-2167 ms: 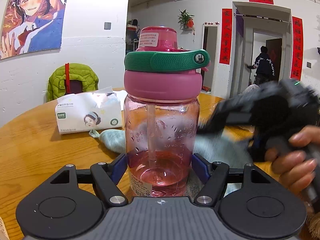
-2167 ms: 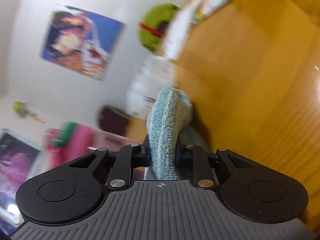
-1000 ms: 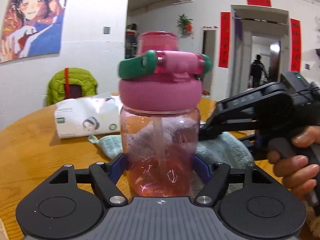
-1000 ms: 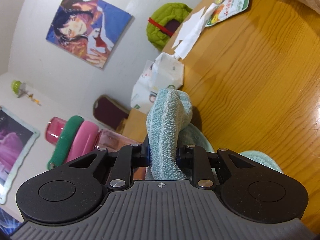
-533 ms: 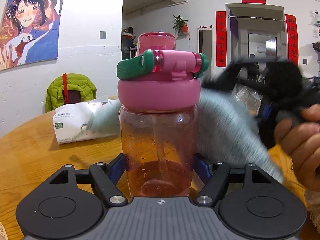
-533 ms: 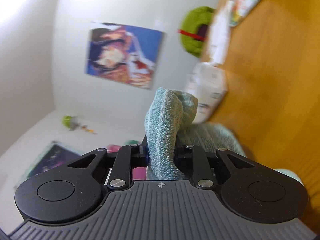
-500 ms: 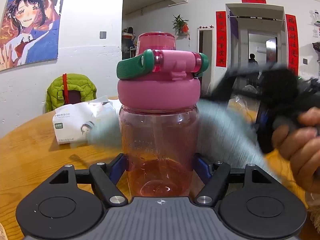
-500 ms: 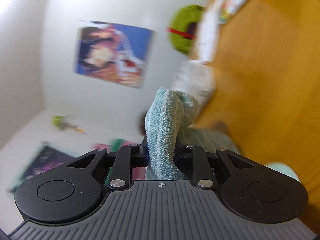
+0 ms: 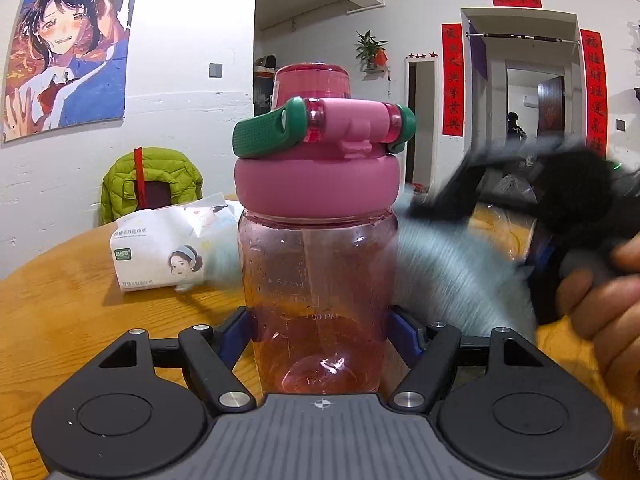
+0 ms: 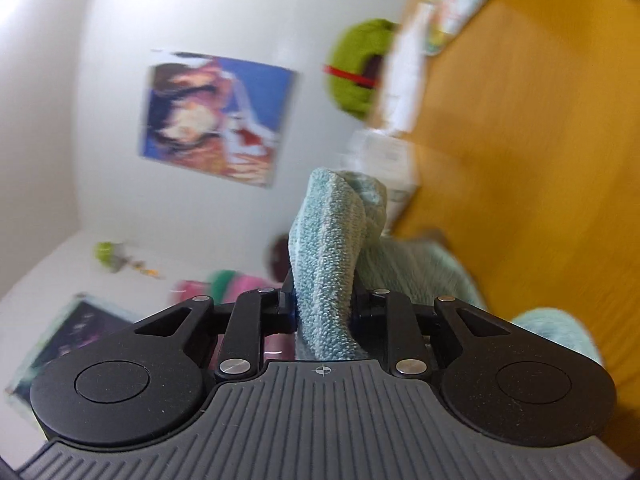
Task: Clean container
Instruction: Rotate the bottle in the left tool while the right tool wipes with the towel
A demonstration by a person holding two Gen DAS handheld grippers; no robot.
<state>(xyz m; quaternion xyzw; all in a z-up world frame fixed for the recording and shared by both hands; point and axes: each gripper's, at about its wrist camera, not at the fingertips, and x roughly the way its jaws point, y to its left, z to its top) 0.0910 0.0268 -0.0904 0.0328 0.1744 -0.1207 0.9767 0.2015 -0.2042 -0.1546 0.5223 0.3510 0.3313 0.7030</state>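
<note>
Water bottle [image 9: 318,280]: a clear pink bottle with a thick pink lid and a green carry loop, upright at the centre of the left wrist view. A straw runs down inside it.

Left gripper [image 9: 320,334]: its two blue-padded fingers are pressed against opposite sides of the bottle's lower body — clamped on it, bottle between them.

Towel [image 10: 328,264]: a light teal terry cloth, pinched in a folded ridge that stands up between the fingers of the right gripper [image 10: 324,306]; the rest drapes off to the right of that view, blurred.

Right gripper: closed tight on the towel. In the left wrist view it shows as a dark blurred shape at the right, held by the right hand [image 9: 604,292].

Towel against bottle: in the left wrist view the cloth is a pale streak just right of the bottle and behind it, reaching out past its left side — whether it touches the plastic cannot be told through the blur.

Table [image 9: 60,304]: round, orange wood.

Tissue pack [image 9: 168,258]: lies on the table behind and left of the bottle.

Green jacket [image 9: 150,184]: hung over a chair at the far edge of the table.

Poster [image 9: 68,54]: an anime picture on the white wall.
</note>
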